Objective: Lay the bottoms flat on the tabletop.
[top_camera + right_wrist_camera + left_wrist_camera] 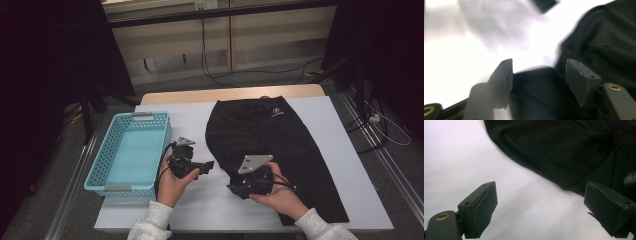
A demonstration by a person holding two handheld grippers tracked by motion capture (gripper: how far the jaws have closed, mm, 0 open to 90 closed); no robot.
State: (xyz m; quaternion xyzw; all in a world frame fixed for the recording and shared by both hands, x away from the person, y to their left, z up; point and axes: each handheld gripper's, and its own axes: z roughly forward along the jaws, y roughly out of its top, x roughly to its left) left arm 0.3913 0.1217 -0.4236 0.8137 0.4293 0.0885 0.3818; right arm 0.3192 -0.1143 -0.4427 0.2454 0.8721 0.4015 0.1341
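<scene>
The garment (272, 145) lies on the table (350, 150), right of the basket (131, 152).

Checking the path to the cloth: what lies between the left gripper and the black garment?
Bare white table cover separates the left gripper from the black garment, seen in the left gripper view.

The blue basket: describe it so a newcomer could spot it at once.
Start at the white-covered table in the high view. On its left side, left of the black garment and of the left claw, sits the blue basket. It is the one coloured thing there: a light blue rectangular tub with perforated walls.
</scene>
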